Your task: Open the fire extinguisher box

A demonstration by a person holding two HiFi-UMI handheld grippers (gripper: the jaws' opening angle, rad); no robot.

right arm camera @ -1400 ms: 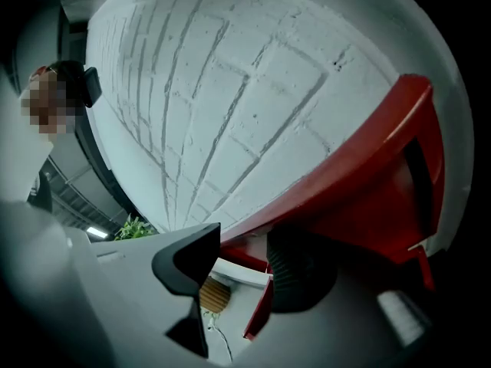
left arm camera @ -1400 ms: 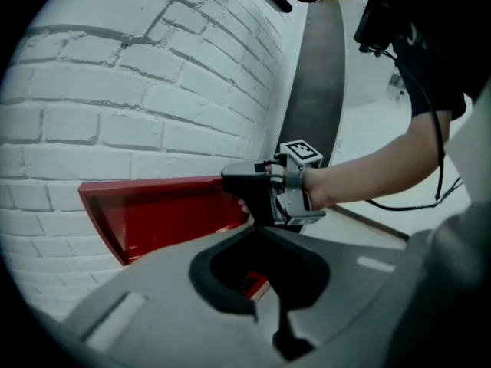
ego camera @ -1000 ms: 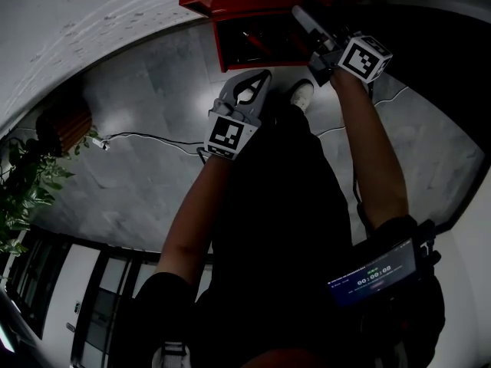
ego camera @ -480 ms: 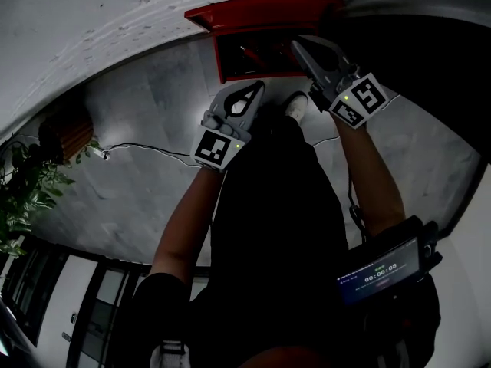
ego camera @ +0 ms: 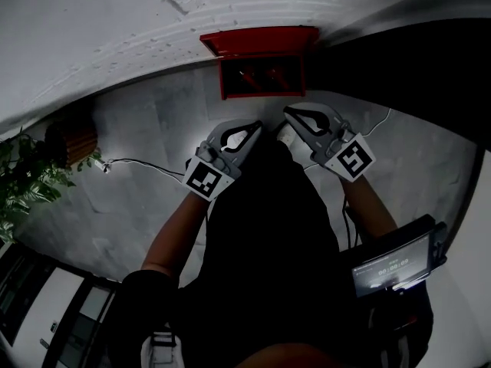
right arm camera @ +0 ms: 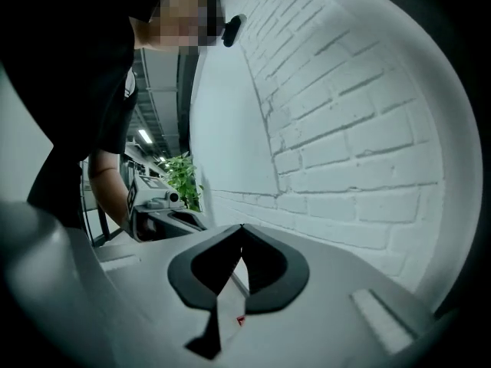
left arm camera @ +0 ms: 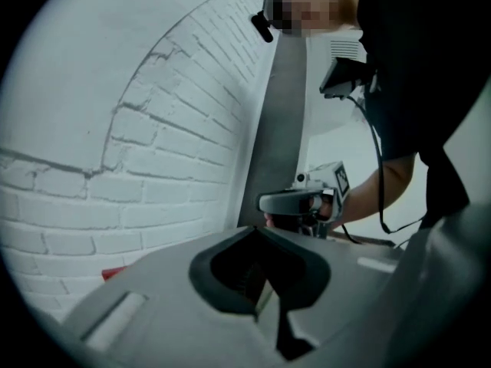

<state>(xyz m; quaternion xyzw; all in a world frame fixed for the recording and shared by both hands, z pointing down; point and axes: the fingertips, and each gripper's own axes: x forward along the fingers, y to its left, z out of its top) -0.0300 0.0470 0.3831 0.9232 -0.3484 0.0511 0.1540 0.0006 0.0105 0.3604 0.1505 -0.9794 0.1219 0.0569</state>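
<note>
The red fire extinguisher box (ego camera: 230,83) stands on the grey floor against the white brick wall, its lid (ego camera: 259,39) swung up. Red extinguishers (ego camera: 261,75) show inside. Both grippers hang in the air on my side of the box, clear of it. My left gripper (ego camera: 255,126) is shut with nothing in it, and in its own view the joined tips (left arm camera: 257,230) face the wall. My right gripper (ego camera: 288,112) is shut and empty as well, its tips (right arm camera: 242,228) meeting before the bricks. Each gripper view shows the other gripper beside it.
A potted plant (ego camera: 23,182) and a brown slatted thing (ego camera: 70,140) stand at the left, with a thin cable (ego camera: 146,162) across the floor. A device with a lit screen (ego camera: 391,265) hangs at my right hip. The white brick wall (left arm camera: 153,129) is close ahead.
Both grippers have risen and come back from the box, which now sits farther off. The right gripper left the box's opening, rolled over, and its jaws closed on nothing.
</note>
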